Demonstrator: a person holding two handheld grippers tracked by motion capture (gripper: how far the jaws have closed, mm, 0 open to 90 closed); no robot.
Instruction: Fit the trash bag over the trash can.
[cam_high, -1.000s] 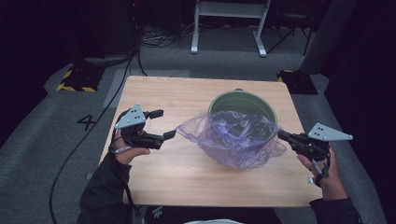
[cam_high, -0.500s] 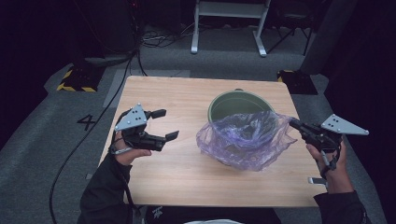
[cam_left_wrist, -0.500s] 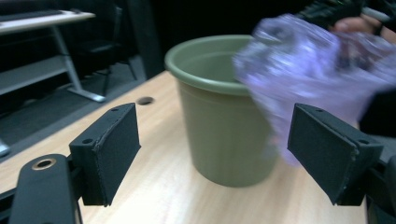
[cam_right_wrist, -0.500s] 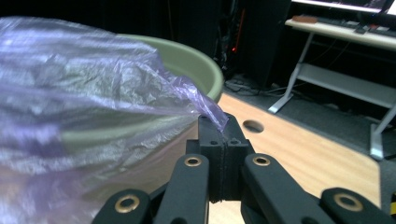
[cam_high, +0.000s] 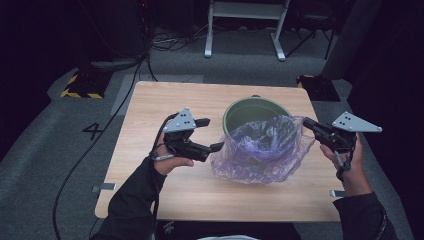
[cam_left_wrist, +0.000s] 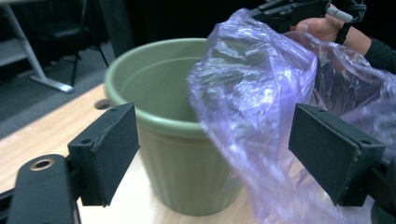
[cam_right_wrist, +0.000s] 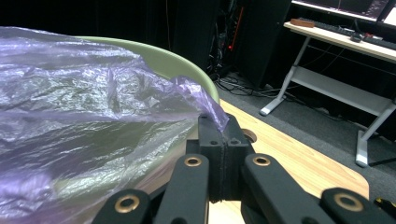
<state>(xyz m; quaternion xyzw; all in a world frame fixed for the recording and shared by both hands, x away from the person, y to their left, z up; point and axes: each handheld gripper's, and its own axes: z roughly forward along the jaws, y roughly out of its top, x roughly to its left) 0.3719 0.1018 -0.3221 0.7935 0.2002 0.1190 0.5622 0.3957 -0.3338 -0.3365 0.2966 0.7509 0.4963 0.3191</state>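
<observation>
My right hand-held gripper, at four o'clock, is clenched on the purple bag's edge. My left hand-held gripper, at nine, is released beside it. The bag drapes over the green pot mid-bench. A "4" marks the floor beyond.

A dim lab or studio: grey carpet with hazard-striped blocks, floor cables, a white-framed desk.
</observation>
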